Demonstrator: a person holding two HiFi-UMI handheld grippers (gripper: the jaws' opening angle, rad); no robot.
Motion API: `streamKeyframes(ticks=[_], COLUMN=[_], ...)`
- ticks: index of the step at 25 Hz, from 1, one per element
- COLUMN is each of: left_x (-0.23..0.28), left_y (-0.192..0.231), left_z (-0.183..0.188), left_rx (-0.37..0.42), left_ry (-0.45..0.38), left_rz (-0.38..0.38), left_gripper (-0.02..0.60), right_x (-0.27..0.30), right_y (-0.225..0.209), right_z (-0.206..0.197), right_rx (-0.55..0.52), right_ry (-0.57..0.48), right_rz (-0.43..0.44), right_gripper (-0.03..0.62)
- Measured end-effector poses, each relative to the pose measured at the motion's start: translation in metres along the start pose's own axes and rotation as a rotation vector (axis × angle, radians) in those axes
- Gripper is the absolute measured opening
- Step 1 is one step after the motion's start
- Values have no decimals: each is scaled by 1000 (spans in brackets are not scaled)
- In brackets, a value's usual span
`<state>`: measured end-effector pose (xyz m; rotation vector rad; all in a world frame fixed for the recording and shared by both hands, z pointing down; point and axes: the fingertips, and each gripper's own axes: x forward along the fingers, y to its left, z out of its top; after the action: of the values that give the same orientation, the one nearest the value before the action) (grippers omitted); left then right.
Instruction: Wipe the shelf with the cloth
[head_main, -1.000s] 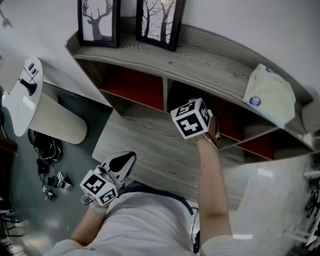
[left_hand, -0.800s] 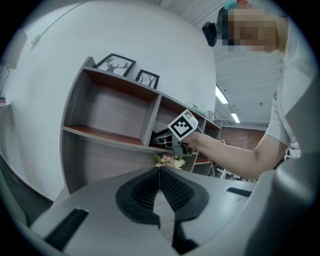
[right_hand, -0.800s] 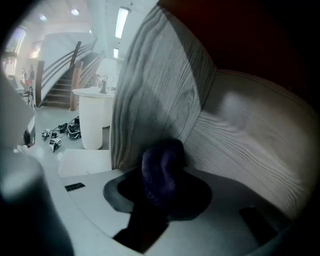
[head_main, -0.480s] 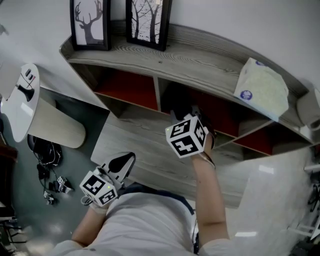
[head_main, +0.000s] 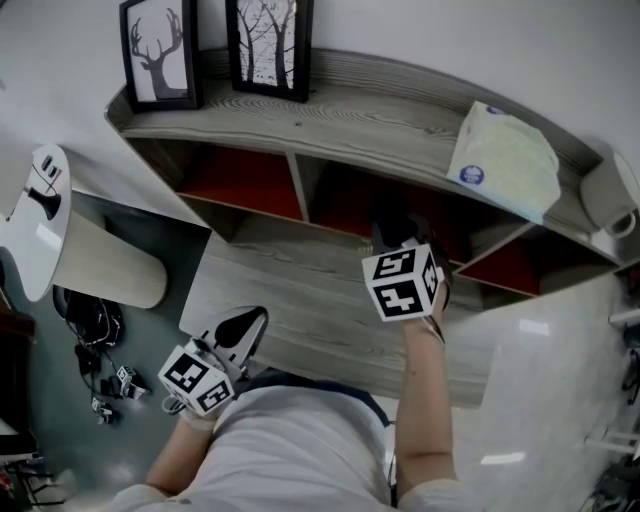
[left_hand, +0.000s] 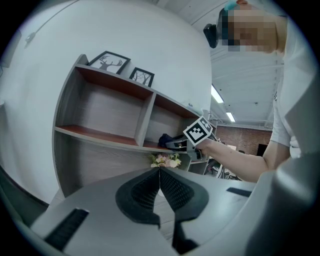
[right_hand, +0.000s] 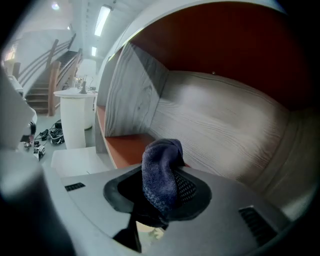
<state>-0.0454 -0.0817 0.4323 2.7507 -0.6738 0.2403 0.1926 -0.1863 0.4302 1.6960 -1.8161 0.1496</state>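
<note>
**A:** Where are you on the shelf unit (head_main: 350, 115)?

**B:** In its middle compartment, above the red bottom board (right_hand: 127, 150), near that board's front edge. The dark blue cloth (right_hand: 157, 180) is bunched in my right claw (right_hand: 163, 171). Its jaws have just been closing and now pinch the cloth between them. I can't tell whether the cloth touches the board.

**A:** How would you wipe it well?

**B:** I reckon I should set the wad flat on the board and press lightly. Then I'd sweep long strokes from the back corners to the front edge, keeping clear of the divider (right_hand: 132, 95). A loose tail would likely skip the corners.

**A:** And the other claw?

**B:** My left claw (left_hand: 159, 175) hangs out in front of the shelf unit, its jaws pressed together on nothing.
</note>
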Motion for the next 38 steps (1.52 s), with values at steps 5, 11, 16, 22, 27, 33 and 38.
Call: streamKeyframes(ticks=[5,11,16,22,27,33,38], left_x=[2,6,8,10,12,19,23], left_y=[-4,-8,-9,-10,-11,-17,-19], left_z=[0,-1,-2,-4,-6,-3,-6], left_rx=[6,13,13,14,12,24,28], left_ry=[3,10,18,22,30,36,49], left_rz=[-17,-34,-38,-50,-58,-83,-91], left_gripper=[17,16,17,16,16,17,17], right_x=[-21,-41,-54,-62,-69,-81,-89], right_y=[-32,-55,-66,-70,-78,-81,-86], right_z=[-23,-46,-58,-65,-64,-57,-50], right_rx=[45,85,83,133,416,713,1018], right_ry=[26,43,65,60,-78,-280,-469], right_rz=[-83,-155,-215,-252,-223,-175,-95], right_gripper=[117,117,117,117,114,112,112])
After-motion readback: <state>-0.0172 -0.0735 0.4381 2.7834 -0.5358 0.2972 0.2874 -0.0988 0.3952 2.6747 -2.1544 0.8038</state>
